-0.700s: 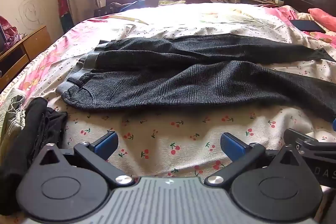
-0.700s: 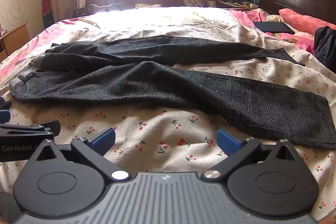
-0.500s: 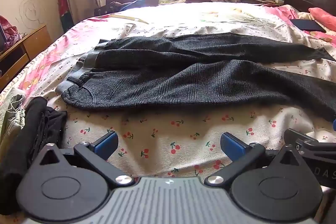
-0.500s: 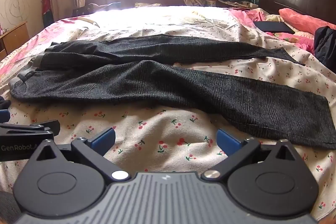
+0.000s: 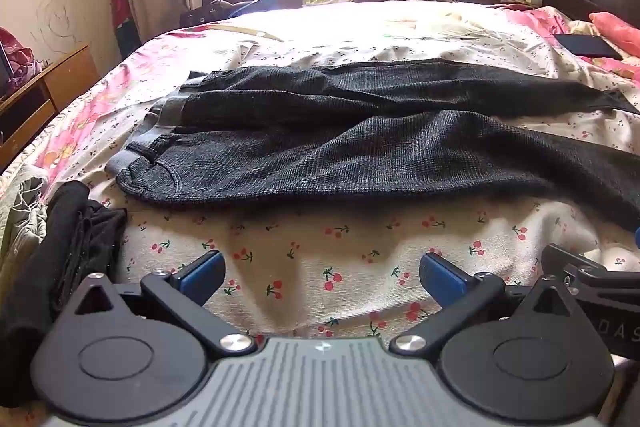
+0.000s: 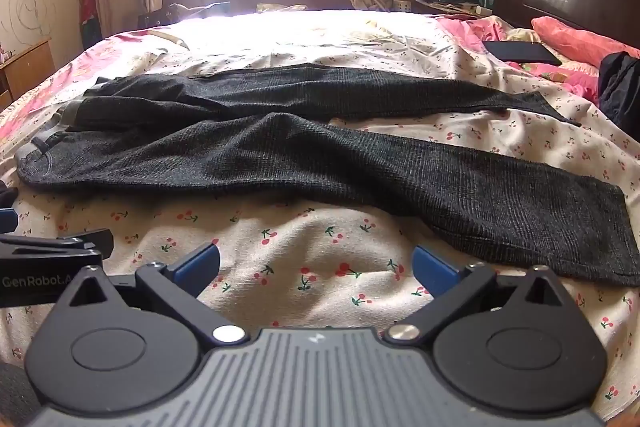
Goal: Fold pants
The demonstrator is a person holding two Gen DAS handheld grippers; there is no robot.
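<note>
Bed (image 5: 320, 27) with cherry-print sheet (image 6: 304, 251) under both grippers. Dark pants (image 5: 360, 147) flat, unfolded, ahead of the fingers, waistband left, legs running right. Black clothes (image 5: 60, 247) left of the left gripper (image 5: 320, 273). Left gripper and right gripper (image 6: 316, 265) spread wide, holding nothing.

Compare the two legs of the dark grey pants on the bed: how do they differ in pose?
The near leg of the dark grey knit pants angles toward the camera, its cuff flat and broad. The far leg runs straighter and tapers to a thin cuff. Both lie flat on the cherry-print bedsheet, spread apart, unfolded.
</note>
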